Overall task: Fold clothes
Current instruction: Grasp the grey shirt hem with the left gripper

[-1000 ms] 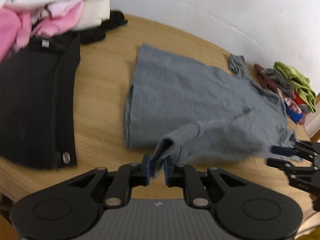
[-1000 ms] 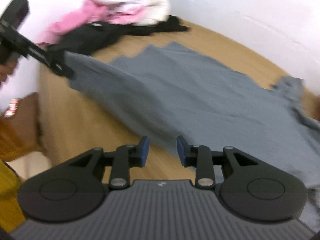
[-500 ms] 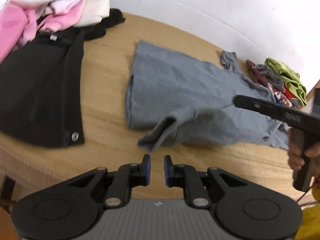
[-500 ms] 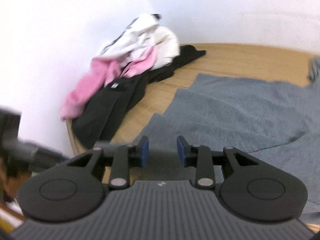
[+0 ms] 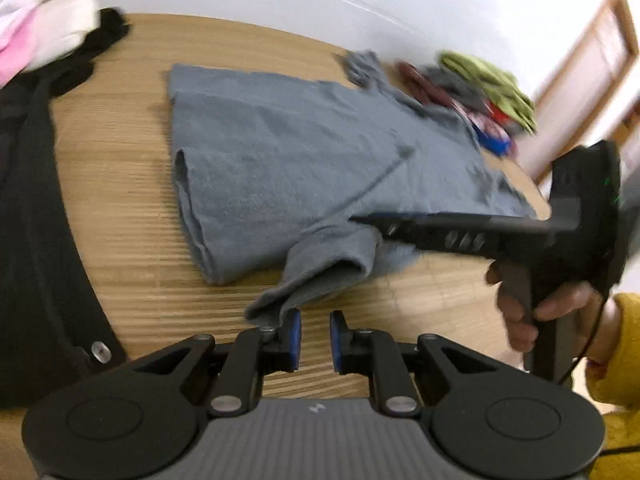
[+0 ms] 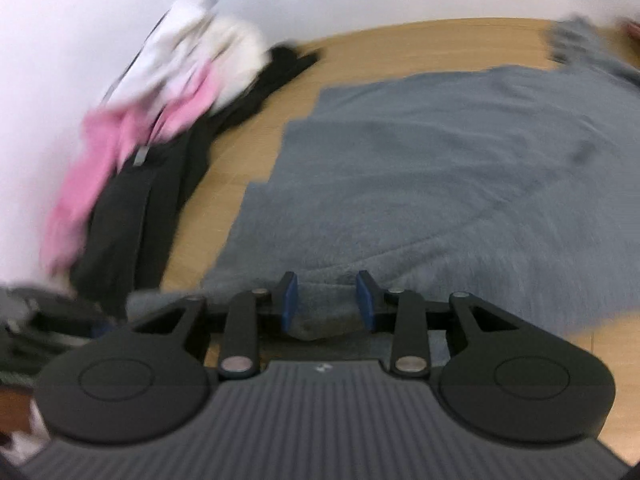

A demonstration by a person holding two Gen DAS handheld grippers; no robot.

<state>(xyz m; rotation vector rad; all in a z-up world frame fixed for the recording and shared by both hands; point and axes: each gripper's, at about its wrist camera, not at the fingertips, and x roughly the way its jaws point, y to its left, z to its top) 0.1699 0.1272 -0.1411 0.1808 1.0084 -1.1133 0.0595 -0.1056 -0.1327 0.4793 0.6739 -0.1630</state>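
Grey shirt [image 5: 280,160] cloth no longer sits in the left gripper [image 5: 315,338] — its jaws have just been opening and stand slightly apart, empty, the dropped sleeve [image 5: 320,272] just ahead on the wooden table [image 5: 120,200]. The right gripper [image 6: 327,300], spread, now straddles that sleeve's bunched fabric unpinched — probably the next fold's grab.

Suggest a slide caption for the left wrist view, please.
Open left gripper poised by the grey T-shirt's sleeve as the right gripper reaches over it.
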